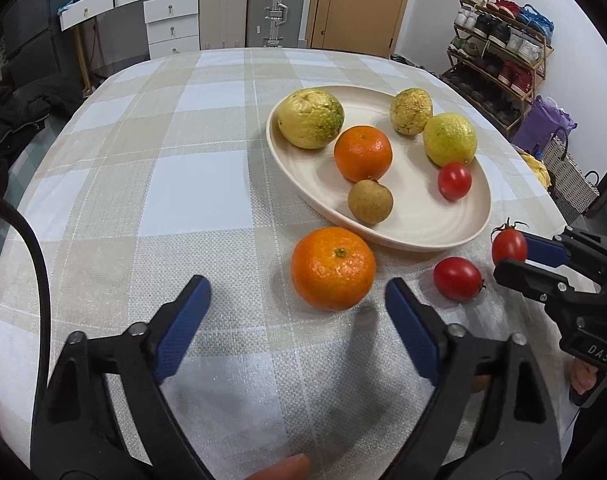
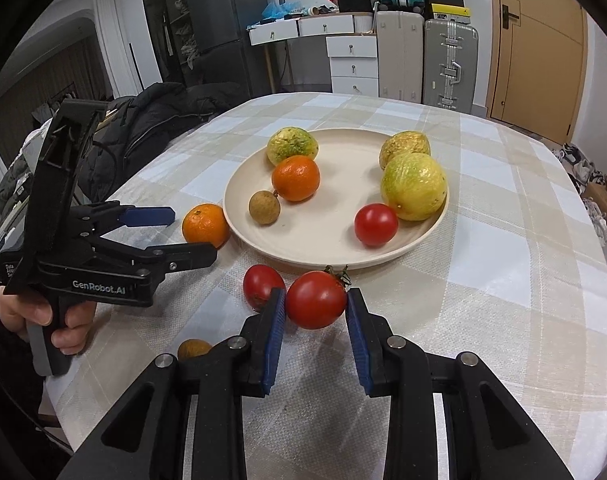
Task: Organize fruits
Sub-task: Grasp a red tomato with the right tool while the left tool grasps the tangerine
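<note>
Seen from the right wrist, the left gripper [image 2: 185, 234] enters at left of frame, a hand [image 2: 43, 316] on its handle, jaws apart beside a mandarin orange [image 2: 205, 225] on the checked tablecloth [image 2: 503, 280]. At centre, a cream plate [image 2: 323, 240] holds three yellow-green fruits, a mandarin, a longan and a tomato. Just below it, at lower centre, the right gripper [image 2: 316, 304] is clamped on a stemmed tomato [image 2: 316, 299], with a second tomato [image 2: 261, 285] lying just left of it.
</note>
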`<state>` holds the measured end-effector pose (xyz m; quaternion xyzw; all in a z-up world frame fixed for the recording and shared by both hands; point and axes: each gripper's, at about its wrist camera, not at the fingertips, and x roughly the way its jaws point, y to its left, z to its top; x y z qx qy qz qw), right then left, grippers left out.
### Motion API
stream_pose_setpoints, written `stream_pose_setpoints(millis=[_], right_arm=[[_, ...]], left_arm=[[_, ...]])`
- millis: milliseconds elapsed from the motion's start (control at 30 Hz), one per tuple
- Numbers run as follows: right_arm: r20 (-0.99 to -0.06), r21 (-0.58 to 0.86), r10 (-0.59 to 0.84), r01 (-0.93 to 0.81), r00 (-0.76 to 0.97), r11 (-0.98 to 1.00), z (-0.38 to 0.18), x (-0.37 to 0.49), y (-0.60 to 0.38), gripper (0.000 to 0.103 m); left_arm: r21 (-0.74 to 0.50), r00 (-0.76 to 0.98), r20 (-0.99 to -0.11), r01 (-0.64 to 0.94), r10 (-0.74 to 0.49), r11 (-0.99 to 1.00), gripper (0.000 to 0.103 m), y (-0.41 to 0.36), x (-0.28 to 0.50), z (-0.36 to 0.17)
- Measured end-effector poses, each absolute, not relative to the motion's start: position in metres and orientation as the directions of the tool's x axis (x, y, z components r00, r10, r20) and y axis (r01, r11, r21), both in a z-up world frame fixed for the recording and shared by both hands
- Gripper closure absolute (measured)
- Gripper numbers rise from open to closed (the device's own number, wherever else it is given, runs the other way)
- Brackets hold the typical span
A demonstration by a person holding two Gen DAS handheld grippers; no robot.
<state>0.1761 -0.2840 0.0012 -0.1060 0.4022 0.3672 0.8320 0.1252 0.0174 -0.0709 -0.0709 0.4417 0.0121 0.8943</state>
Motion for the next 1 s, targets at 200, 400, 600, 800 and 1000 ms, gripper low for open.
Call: stream_pose_setpoints(millis=[200, 400, 600, 800, 1000], right_arm=[[-0.746, 0.115, 0.524, -0.696, 0.41, 0.709, 0.002, 0.176, -0.285, 0.072], [-0.746, 0.113, 0.523, -0.695, 0.413, 0.71, 0.002, 0.175, -0.285, 0.072], [-0.747, 0.107, 0.516, -0.691, 0.418, 0.715, 0.003, 0.176, -0.286, 0.072], [-0.741, 0.11, 0.52, -0.687, 0.425, 0.718, 0.005, 0.177, -0.289, 0.072], [-0.732, 0.108, 0.522, -0.681, 0.438, 0.724, 0.009, 0.178, -0.291, 0.072]], left_arm=[[-0.129, 0.621, -0.78, -0.037, -0.078, 0.991, 0.038, 0.011, 0.125, -0.069], [-0.152, 0.635, -0.764, 0.0, -0.117, 0.988, 0.064, 0.007, 0.123, -0.067], [-0.165, 0.642, -0.754, 0.024, -0.141, 0.986, 0.066, 0.006, 0.12, -0.066], [-0.17, 0.654, -0.742, 0.031, -0.149, 0.985, 0.066, 0.007, 0.116, -0.062], [-0.177, 0.67, -0.725, 0.039, -0.157, 0.983, 0.066, 0.009, 0.11, -0.055]])
